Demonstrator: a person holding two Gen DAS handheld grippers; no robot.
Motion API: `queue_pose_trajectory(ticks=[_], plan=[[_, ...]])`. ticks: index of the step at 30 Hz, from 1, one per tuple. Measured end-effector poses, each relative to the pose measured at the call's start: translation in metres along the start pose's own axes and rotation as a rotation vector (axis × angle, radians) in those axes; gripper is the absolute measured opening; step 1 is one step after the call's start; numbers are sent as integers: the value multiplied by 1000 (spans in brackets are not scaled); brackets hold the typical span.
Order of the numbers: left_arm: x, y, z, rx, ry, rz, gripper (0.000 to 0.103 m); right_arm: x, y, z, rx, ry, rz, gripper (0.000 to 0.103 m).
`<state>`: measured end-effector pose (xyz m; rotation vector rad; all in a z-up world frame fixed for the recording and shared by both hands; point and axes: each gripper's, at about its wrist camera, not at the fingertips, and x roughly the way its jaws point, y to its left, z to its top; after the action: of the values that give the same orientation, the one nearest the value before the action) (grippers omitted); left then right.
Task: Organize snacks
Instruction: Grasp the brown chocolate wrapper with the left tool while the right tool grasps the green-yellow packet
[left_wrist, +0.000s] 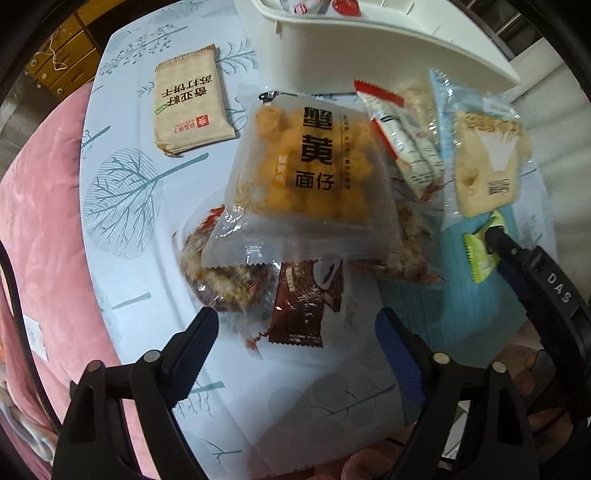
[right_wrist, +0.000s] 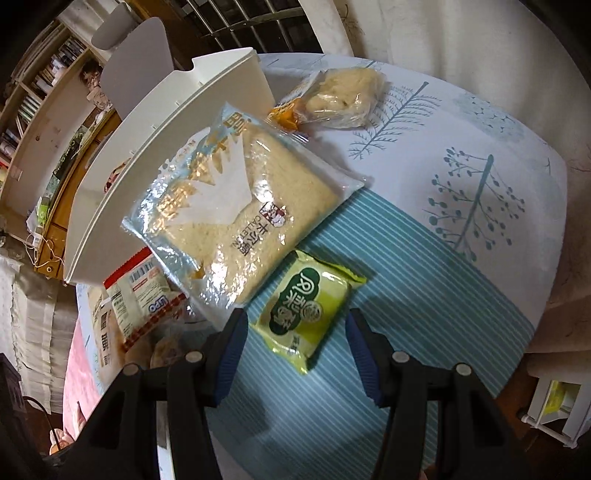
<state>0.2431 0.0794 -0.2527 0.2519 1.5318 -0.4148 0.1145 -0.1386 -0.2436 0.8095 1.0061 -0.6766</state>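
Observation:
In the left wrist view, snack packs lie heaped on the tree-print tablecloth (left_wrist: 125, 221). A clear bag of yellow puffs (left_wrist: 306, 162) lies on top, over a round grain cake pack (left_wrist: 229, 280) and a brown packet (left_wrist: 299, 306). My left gripper (left_wrist: 295, 321) hangs open straight above the brown packet's lower end, its pads clear of it. My right gripper (right_wrist: 295, 321) stands open astride a green packet (right_wrist: 310, 310) that lies flat on a blue striped mat (right_wrist: 406, 295). I see no firm pinch. The left wrist view shows that gripper's finger (left_wrist: 495, 236) at the green packet (left_wrist: 480, 254).
A white bin (right_wrist: 166, 147) stands at the table's back with wrapped sweets inside. A sliced bread bag (right_wrist: 240, 206) leans beside it, with a red-and-white pack (right_wrist: 144, 299) and a pale pastry bag (right_wrist: 340, 96) nearby. A beige cracker pack (left_wrist: 190, 99) lies apart. Pink fabric (left_wrist: 40, 221) borders the table.

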Motion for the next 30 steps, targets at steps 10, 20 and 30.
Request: queue_pose_trajectory(ticks=[10, 20, 30], plan=[[11, -13, 17, 18, 12, 116, 82, 15, 15, 11, -52, 22, -77, 55], [18, -22, 11, 33, 47, 185, 60, 24, 36, 13, -128, 50, -174, 49], [12, -30, -1, 70, 0, 175, 40, 16, 22, 1, -113, 57, -180, 39]])
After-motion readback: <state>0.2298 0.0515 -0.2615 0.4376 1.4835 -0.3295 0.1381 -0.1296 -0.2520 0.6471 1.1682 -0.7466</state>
